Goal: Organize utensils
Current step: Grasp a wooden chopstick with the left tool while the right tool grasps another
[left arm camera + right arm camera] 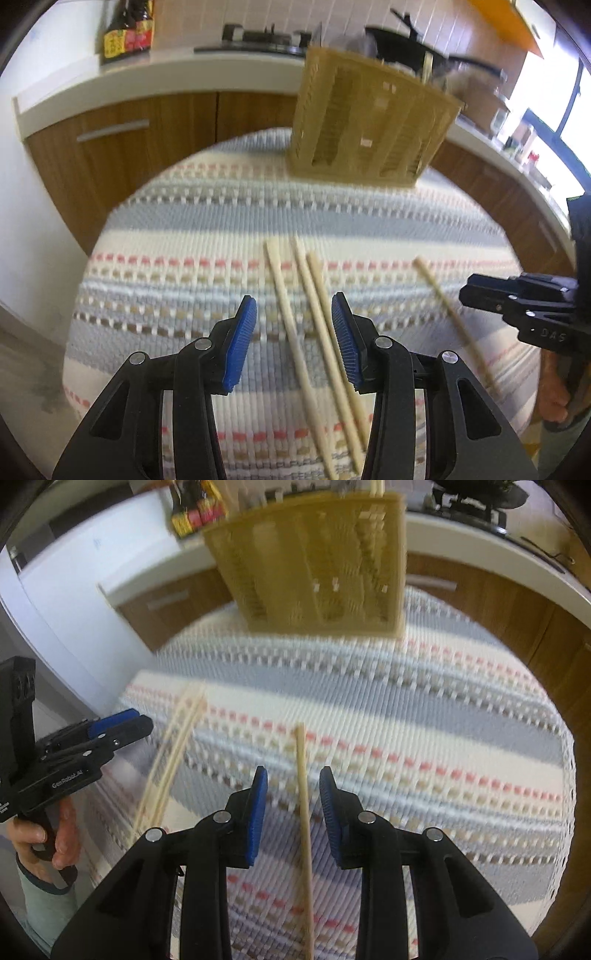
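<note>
Both fisheye views are evenly bright, with daylight flooding in from a window (pixel 576 107) at the right edge of the left wrist view, blown out to white. Straight lines bow strongly toward the dark circular rims. Motion blur smears the woven tablecloth (pixel 424 716), the chopsticks (pixel 173 753) and the slatted utensil holder (pixel 317 561), worse in the right wrist view. Shadows are soft and faint.

A round table covered by a woven striped cloth (pixel 221 221) in cream, grey and pink carries a tan slotted plastic utensil basket (pixel 365 122) at its far side. Three pale wooden chopsticks (pixel 314 317) lie close together, a fourth chopstick (pixel 303 812) well apart.
</note>
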Action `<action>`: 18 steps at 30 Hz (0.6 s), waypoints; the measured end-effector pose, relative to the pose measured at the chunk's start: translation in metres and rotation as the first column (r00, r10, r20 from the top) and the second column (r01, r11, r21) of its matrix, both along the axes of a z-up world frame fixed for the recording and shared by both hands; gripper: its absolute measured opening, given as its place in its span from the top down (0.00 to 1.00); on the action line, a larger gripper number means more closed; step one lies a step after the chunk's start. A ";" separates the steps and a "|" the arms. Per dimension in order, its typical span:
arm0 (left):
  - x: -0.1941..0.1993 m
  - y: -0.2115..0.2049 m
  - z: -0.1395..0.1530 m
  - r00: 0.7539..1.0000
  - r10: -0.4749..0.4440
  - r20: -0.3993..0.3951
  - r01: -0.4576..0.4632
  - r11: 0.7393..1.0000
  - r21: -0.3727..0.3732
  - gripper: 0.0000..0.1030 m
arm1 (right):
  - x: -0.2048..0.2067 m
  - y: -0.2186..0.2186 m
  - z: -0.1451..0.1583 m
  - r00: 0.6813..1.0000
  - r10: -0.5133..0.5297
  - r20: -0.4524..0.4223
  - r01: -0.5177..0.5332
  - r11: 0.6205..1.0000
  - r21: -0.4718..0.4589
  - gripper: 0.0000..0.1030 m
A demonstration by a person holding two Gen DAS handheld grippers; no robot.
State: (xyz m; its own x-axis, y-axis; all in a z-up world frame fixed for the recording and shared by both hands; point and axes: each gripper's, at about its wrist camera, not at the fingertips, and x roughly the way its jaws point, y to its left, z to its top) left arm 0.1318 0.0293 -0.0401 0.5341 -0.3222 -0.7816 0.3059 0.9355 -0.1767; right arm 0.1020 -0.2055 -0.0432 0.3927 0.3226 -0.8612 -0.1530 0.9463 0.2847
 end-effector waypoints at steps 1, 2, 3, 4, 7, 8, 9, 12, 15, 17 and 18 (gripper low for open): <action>-0.001 0.000 -0.002 1.000 0.001 -0.004 -0.001 1.000 0.008 0.61 | -0.001 0.003 -0.003 1.000 0.002 -0.015 -0.003 1.000 -0.016 0.74; -0.002 0.000 -0.003 1.000 -0.001 -0.009 0.001 1.000 0.012 0.61 | -0.002 0.005 -0.005 1.000 0.006 -0.027 -0.007 1.000 -0.027 0.74; -0.002 0.001 -0.003 1.000 -0.004 -0.018 0.004 1.000 0.012 0.61 | -0.003 0.008 -0.007 0.999 0.010 -0.032 -0.011 0.999 -0.035 0.74; -0.002 0.002 -0.004 1.000 -0.006 -0.027 0.006 1.000 0.014 0.62 | -0.004 0.010 -0.008 0.999 0.012 -0.038 -0.013 0.999 -0.051 0.74; -0.001 0.001 -0.005 0.998 -0.018 -0.054 0.019 1.000 0.020 0.65 | -0.005 0.018 -0.014 0.999 0.015 -0.052 -0.019 0.996 -0.086 0.75; -0.002 0.001 -0.006 0.998 -0.022 -0.063 0.024 0.999 0.027 0.65 | -0.006 0.020 -0.015 0.998 0.012 -0.056 -0.018 0.995 -0.096 0.75; -0.001 0.000 -0.006 0.997 -0.024 -0.070 0.026 0.999 0.034 0.65 | -0.007 0.021 -0.016 0.998 0.007 -0.059 -0.014 0.994 -0.111 0.75; 0.002 -0.004 -0.013 0.994 -0.016 -0.109 0.024 0.997 0.071 0.68 | -0.008 0.022 -0.020 0.997 -0.007 -0.080 -0.003 0.992 -0.123 0.75; 0.003 -0.010 -0.011 0.993 -0.018 -0.113 0.031 0.994 0.108 0.70 | -0.010 0.024 -0.021 0.996 -0.018 -0.089 0.005 0.990 -0.144 0.79; 0.005 -0.013 -0.011 0.992 -0.023 -0.126 0.039 0.990 0.132 0.70 | -0.012 0.026 -0.023 0.995 -0.004 -0.103 -0.012 0.988 -0.155 0.80; 0.006 -0.015 -0.011 0.991 -0.028 -0.132 0.048 0.988 0.149 0.70 | -0.010 0.028 -0.024 0.994 0.002 -0.109 -0.019 0.987 -0.160 0.80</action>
State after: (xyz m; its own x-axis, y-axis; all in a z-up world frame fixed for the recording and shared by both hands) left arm 0.1376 0.0139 -0.0508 0.4152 -0.2127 -0.8845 0.3258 0.9426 -0.0737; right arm 0.0916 -0.1776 -0.0668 0.2917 0.1807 -0.9393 -0.1400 0.9795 0.1449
